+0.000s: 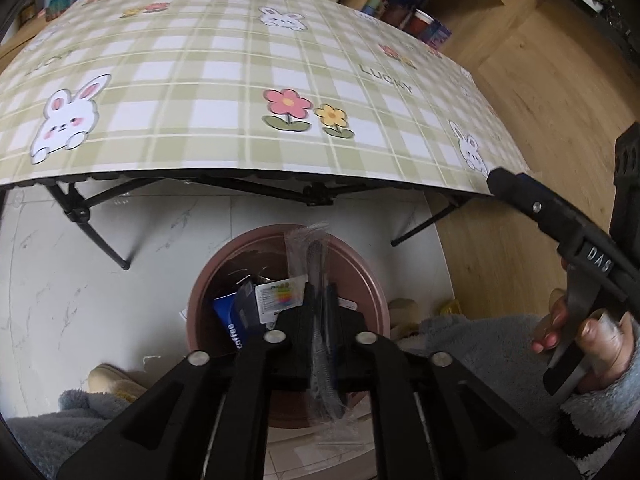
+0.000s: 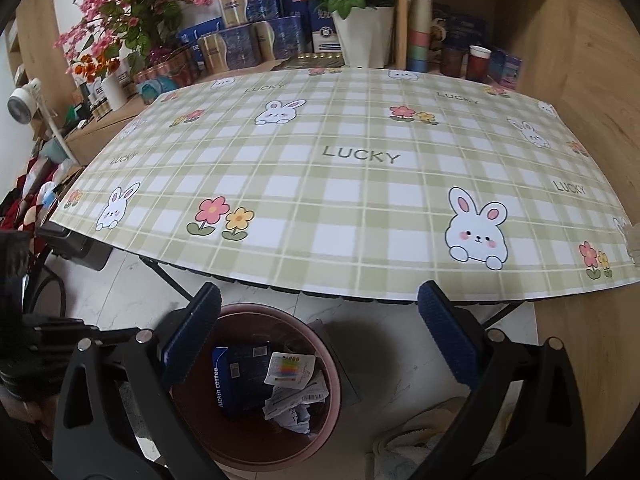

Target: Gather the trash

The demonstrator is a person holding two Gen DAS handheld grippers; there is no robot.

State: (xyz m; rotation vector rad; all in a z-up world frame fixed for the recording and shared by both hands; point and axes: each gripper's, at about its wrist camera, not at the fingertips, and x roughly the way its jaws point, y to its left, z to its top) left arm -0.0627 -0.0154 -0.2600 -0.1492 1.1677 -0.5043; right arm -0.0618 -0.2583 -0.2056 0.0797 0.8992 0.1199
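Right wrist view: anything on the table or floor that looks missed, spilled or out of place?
One thing stands out: a small clear plastic scrap lies at the far right edge of the green checked bunny tablecloth, not yet collected. Something flat and grey pokes out behind the round brown trash bin; what it is can't be told. No spills.

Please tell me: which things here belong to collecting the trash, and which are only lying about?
For the job:
- clear plastic wrapper between the left gripper fingers
- brown trash bin
- coffee box and papers inside it
- right gripper, open

Just there:
- checked table
- flower pots
- slippers
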